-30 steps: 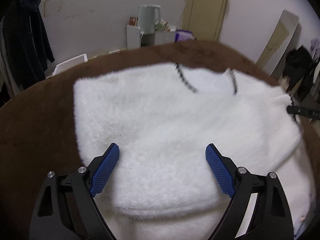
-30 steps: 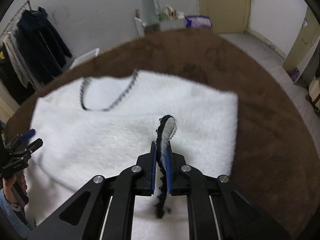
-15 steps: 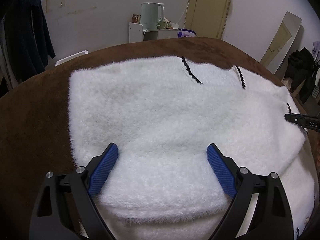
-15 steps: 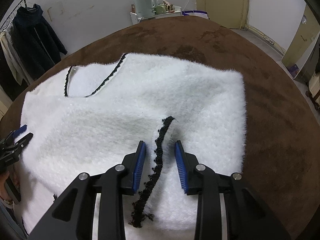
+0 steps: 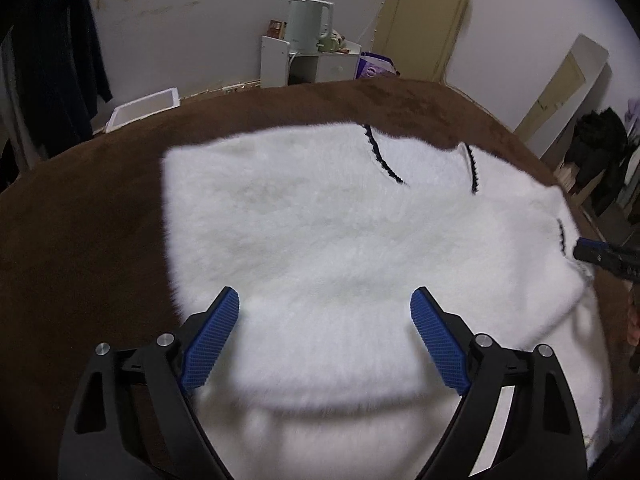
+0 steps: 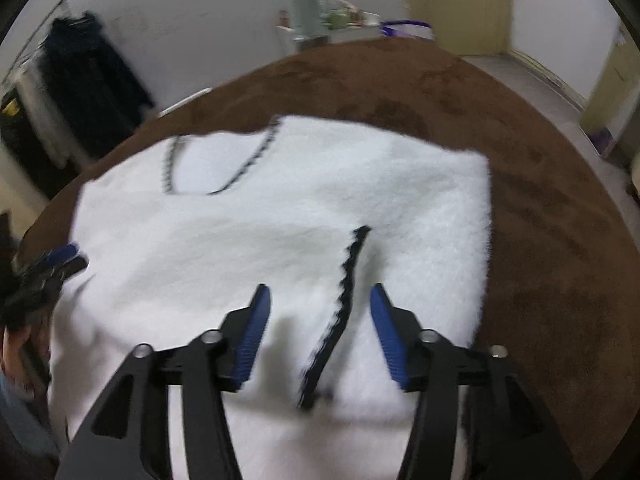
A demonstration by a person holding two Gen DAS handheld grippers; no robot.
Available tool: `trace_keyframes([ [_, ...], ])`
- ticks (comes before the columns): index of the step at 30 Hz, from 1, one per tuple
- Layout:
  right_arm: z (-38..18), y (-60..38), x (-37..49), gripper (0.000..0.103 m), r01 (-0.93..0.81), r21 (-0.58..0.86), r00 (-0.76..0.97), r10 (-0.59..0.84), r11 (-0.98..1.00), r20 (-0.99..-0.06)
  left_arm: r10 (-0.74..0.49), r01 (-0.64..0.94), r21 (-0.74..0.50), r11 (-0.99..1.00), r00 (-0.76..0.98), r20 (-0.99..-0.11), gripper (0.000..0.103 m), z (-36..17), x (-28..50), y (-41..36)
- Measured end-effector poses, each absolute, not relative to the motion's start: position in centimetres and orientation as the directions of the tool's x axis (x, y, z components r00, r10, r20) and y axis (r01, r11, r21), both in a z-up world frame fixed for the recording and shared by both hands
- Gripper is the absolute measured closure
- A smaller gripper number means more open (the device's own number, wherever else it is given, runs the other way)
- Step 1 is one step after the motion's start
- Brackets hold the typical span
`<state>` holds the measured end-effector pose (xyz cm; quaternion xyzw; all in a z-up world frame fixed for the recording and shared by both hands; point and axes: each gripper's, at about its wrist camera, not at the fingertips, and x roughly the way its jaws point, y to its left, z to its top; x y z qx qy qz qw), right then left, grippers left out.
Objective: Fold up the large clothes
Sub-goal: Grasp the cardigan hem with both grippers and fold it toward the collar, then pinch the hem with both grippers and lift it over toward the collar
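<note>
Left gripper (image 5: 325, 322): black frame, blue ribbed pads, jaws spread wide, nothing between them; also seen at the left edge of the right wrist view, with the person's hand (image 6: 18, 344) behind it.
Right gripper (image 6: 320, 318): same build, jaws spread wide, clamping nothing; its fingertip (image 5: 586, 249) shows in the left view.

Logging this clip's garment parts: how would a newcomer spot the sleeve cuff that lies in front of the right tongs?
Find the brown blanket and the fluffy white sweater spread on it. On its near right part, between the open right tongs, lies the cuff, a straight black scalloped trim, unlike the curved neckline trim farther away.
</note>
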<state>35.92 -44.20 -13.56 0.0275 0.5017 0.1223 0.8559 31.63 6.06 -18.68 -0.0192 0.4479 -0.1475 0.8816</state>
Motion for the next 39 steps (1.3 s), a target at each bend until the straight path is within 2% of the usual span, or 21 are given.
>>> trace_keyframes([
  [4,-10.3,-45.3,31.7,0.033,-0.243,0.235,0.463,0.326,0.941,-0.824,-0.318,0.251,-0.211,0.945,0.541,-0.779,0.016,-17.0,28.0,8.5],
  [7,-9.4,-46.5,27.1,0.033,-0.262,0.295,0.429,0.385,0.919,-0.817,-0.341,0.256,-0.238,0.937,0.516,-0.786,0.016,-16.6,24.0,10.3],
  [11,-11.0,-47.8,22.0,0.033,-0.229,0.332,0.340,0.395,0.915,-0.854,-0.356,0.249,-0.264,0.932,0.482,-0.800,0.018,-17.2,18.4,12.2],
  [14,-13.4,-49.1,18.2,0.033,-0.157,0.351,0.267,0.382,0.923,-0.885,-0.345,0.193,-0.287,0.938,0.462,-0.817,0.027,-18.2,15.0,13.8],
  [20,-15.1,-51.7,12.3,0.033,-0.076,0.380,0.225,0.387,0.922,-0.894,-0.398,0.102,-0.393,0.914,0.421,-0.815,0.028,-20.2,9.2,15.6],
  [23,-15.6,-53.5,10.4,0.033,-0.017,0.366,0.220,0.360,0.930,-0.906,-0.423,0.100,-0.419,0.903,0.386,-0.820,0.038,-21.3,7.1,15.2],
  [28,-17.3,-56.4,8.0,0.033,0.080,0.449,0.220,0.424,0.890,-0.879,-0.428,0.070,-0.435,0.898,0.375,-0.822,0.039,-22.9,4.4,15.2],
  [36,-19.2,-55.5,7.8,0.033,0.078,0.482,0.174,0.465,0.872,-0.868,-0.434,0.047,-0.448,0.893,0.354,-0.828,0.039,-24.1,3.2,15.5],
  [39,-19.2,-55.5,7.6,0.033,0.088,0.509,0.173,0.490,0.857,-0.855,-0.465,0.031,-0.487,0.873,0.353,-0.812,0.040,-24.3,3.1,15.6],
])
